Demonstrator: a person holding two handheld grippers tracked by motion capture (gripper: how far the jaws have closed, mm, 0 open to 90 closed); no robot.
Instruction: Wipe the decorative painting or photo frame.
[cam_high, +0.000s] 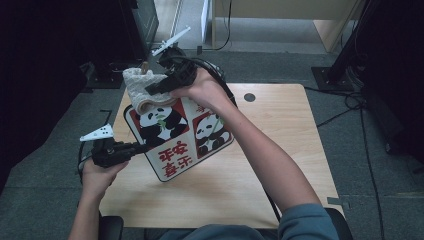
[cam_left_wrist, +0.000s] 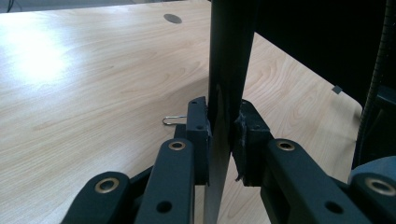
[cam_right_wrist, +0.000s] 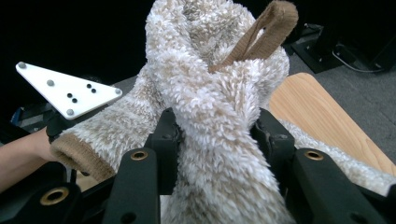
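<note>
The left gripper (cam_high: 141, 148) is clamped on the near-left edge of the panda board (cam_high: 177, 135), holding it tilted above the table (cam_high: 280, 130). The right gripper (cam_right_wrist: 218, 128) pinches a fluffy cream towel (cam_right_wrist: 210, 93) against the board's far-left corner. A small paper clip (cam_left_wrist: 173, 120) lies on the table near the left gripper. The towel hides the board's far corner.

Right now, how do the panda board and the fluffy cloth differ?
The panda board is flat, stiff and printed in red, black and white; the fluffy cloth is soft, bunched and cream with tan trim. The board is clamped by the left gripper, the cloth by the right gripper. Both are held above the table.
</note>
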